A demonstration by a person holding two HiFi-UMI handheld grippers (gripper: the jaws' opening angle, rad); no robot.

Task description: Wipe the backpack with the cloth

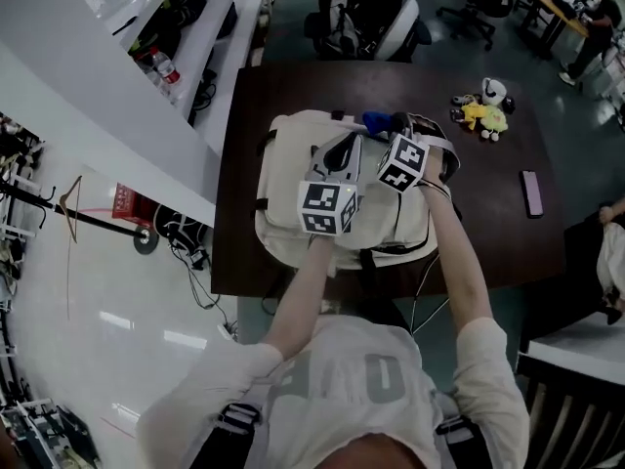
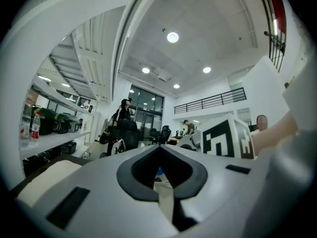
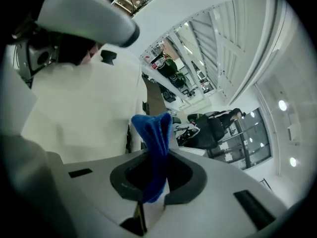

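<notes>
A cream backpack [image 1: 293,154] lies flat on the dark brown table [image 1: 488,233]. My left gripper [image 1: 349,145] rests low over the middle of the pack with its jaws together and nothing visible between them; in the left gripper view [image 2: 158,148] it points level across the room, with the backpack [image 2: 44,175] at lower left. Just to its right, my right gripper [image 1: 393,125] is shut on a blue cloth [image 1: 376,120] at the pack's far edge. In the right gripper view the cloth [image 3: 153,130] stands up folded out of the gripper [image 3: 154,157], with the backpack [image 3: 84,113] close on the left.
Small plush toys [image 1: 483,113] and a dark phone [image 1: 533,192] lie on the table's right side. An office chair [image 1: 400,27] stands behind the far edge. White shelves with bottles [image 1: 166,66] run along the left. The right gripper's marker cube [image 2: 225,138] shows close beside the left one.
</notes>
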